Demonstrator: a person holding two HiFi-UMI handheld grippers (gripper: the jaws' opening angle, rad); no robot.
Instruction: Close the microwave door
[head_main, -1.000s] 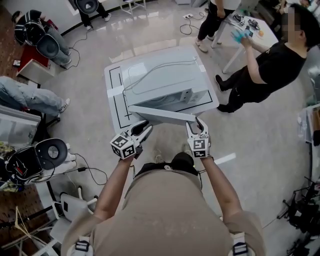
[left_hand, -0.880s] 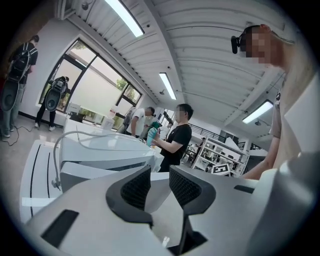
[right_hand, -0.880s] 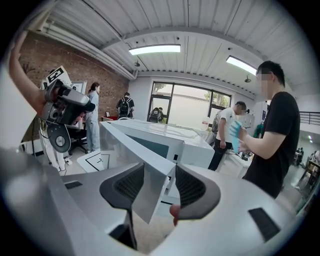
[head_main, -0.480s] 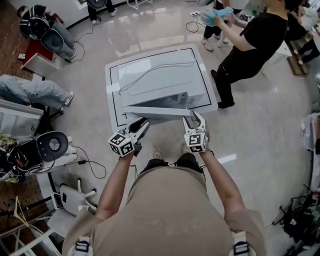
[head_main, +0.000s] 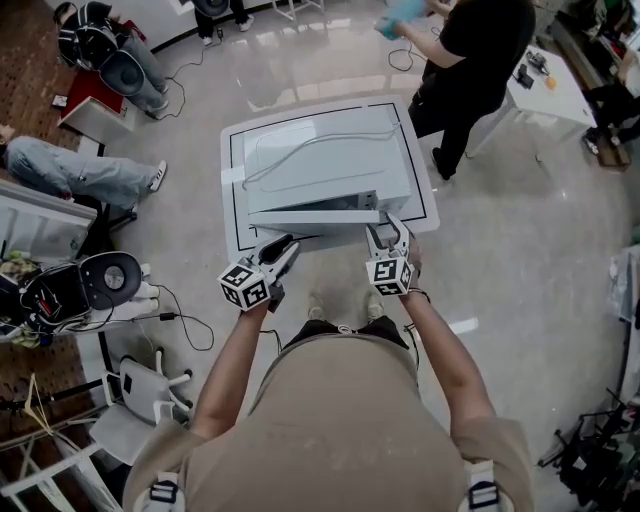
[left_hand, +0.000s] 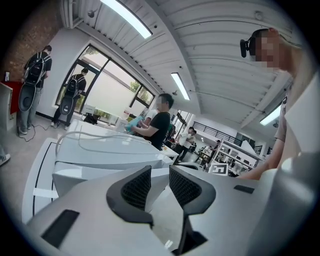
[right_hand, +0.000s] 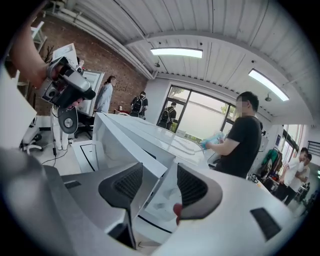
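1. Head view: The microwave stands on a white surface just ahead of both hand-held grippers, with a white cord lying loose on its top. A person in black stands beyond it to the right, well clear. A seated person is far off to the left. Both forearms reach forward side by side. The left hand-held gripper points at the left half of the door, and the right hand-held gripper is at the door's right end. The door's long axis runs left to right across the tips, nearly flat against the microwave's front.
2. Left gripper view: The jaws stand a narrow gap apart with nothing between them. The microwave lies ahead and to the left, with the person in black past it.
3. Right gripper view: The jaws are spreading. The door's free edge stands between them, close to the left pad, and is not pinched.
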